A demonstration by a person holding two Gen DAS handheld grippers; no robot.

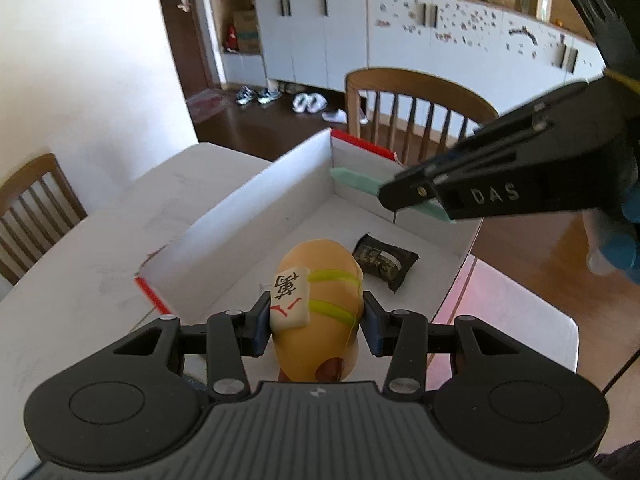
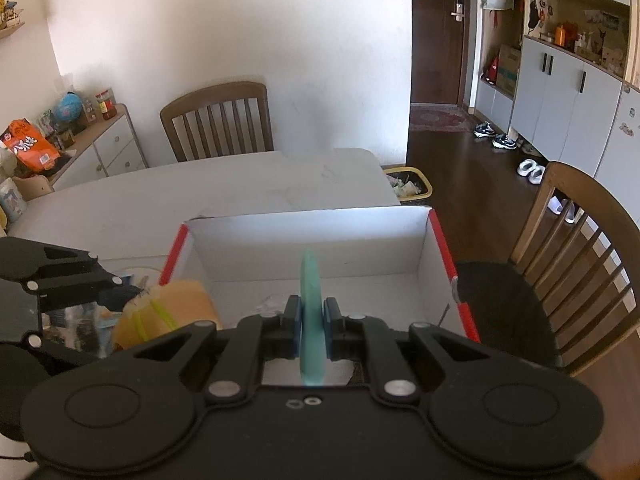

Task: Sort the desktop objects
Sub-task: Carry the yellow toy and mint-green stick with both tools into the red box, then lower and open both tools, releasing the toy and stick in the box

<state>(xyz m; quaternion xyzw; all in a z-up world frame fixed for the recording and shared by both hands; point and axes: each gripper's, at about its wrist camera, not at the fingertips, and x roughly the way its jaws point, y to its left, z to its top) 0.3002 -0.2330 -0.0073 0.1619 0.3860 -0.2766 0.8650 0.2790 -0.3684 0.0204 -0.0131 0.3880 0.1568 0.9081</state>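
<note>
Hovering over the white box [image 1: 256, 184], left gripper [image 1: 316, 320] clamped on orange toy [image 1: 320, 280], right gripper [image 2: 312, 326] on green strip [image 2: 310, 280].

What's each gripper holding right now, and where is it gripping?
Left gripper holds the orange toy across its sides, mid-body. Right gripper pinches the flat teal piece edge-up, partway along it.

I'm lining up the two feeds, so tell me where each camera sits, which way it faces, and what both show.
Left wrist: on the left gripper, facing along its fingers into the white box; it grips the yellow toy, with the right gripper at right.
Right wrist: on the right gripper, clamping the green flat piece, facing the box's far wall; left gripper at left.
Shared: box, toy, green piece, both grippers.
</note>
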